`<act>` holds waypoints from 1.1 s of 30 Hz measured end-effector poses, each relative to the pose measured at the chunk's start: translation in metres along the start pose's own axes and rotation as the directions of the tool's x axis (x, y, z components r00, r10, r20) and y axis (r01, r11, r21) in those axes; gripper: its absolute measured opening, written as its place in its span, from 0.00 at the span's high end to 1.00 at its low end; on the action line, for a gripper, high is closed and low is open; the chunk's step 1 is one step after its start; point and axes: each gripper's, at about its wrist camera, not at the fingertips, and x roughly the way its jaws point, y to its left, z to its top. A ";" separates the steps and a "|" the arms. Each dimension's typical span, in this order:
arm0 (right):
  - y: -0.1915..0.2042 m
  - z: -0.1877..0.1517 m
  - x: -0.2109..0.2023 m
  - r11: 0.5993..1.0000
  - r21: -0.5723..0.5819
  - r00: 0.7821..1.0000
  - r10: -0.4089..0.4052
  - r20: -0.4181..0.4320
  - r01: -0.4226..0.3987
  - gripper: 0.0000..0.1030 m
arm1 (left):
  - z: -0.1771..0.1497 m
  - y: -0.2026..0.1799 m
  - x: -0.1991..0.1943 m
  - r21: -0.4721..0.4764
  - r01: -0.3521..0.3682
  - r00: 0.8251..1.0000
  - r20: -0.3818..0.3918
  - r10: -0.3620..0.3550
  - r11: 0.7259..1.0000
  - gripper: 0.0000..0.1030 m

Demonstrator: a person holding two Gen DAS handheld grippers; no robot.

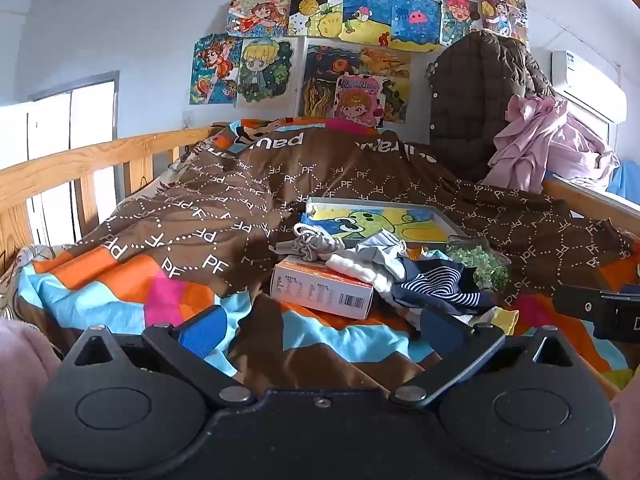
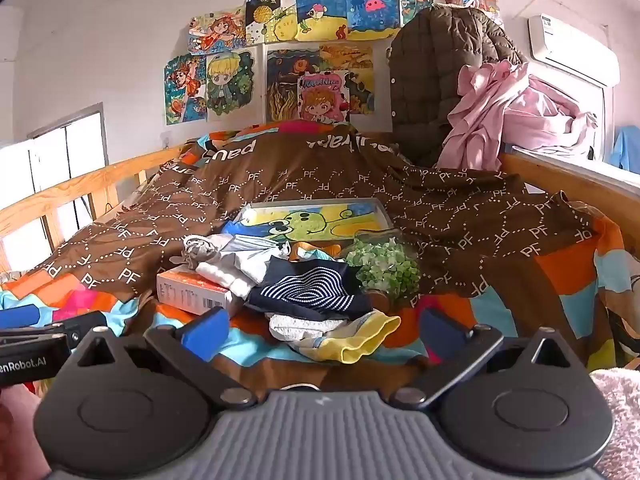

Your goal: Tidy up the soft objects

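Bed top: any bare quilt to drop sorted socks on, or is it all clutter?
Free: the quilt left of the orange box, up to the wooden rail; also the brown stretch beyond the framed frog picture. Crowded: the centre, where the striped navy garment, yellow-edged cloth and green bag pile up.

Pale wall (image 1: 120,32) papered with bright cartoon drawings (image 1: 320,12), wooden bed rail (image 1: 92,156) at left, daylight through a window (image 1: 72,120) there, perhaps an air conditioner (image 2: 572,48) high right.
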 end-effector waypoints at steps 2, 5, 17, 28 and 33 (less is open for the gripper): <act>0.000 0.000 0.000 1.000 0.001 1.000 0.000 0.001 0.000 0.00 | 0.001 0.003 0.001 -0.037 0.007 1.000 -0.005 -0.007 0.999 0.01; 0.000 0.000 0.000 1.000 0.001 1.000 -0.001 0.003 0.001 0.00 | 0.001 0.004 0.002 -0.025 0.004 1.000 -0.004 -0.005 1.000 0.01; 0.000 0.000 0.001 1.000 0.004 1.000 0.002 -0.005 -0.002 0.00 | -0.004 0.004 0.008 -0.025 -0.001 1.000 -0.012 0.001 1.000 0.01; 0.001 0.000 0.001 1.000 0.005 1.000 0.003 -0.008 -0.003 0.00 | -0.003 0.004 0.005 -0.025 -0.011 1.000 -0.014 0.010 1.000 0.01; 0.001 0.000 0.001 1.000 0.006 1.000 0.003 -0.009 -0.003 0.00 | -0.003 0.005 0.006 -0.024 -0.010 1.000 -0.014 0.010 1.000 0.01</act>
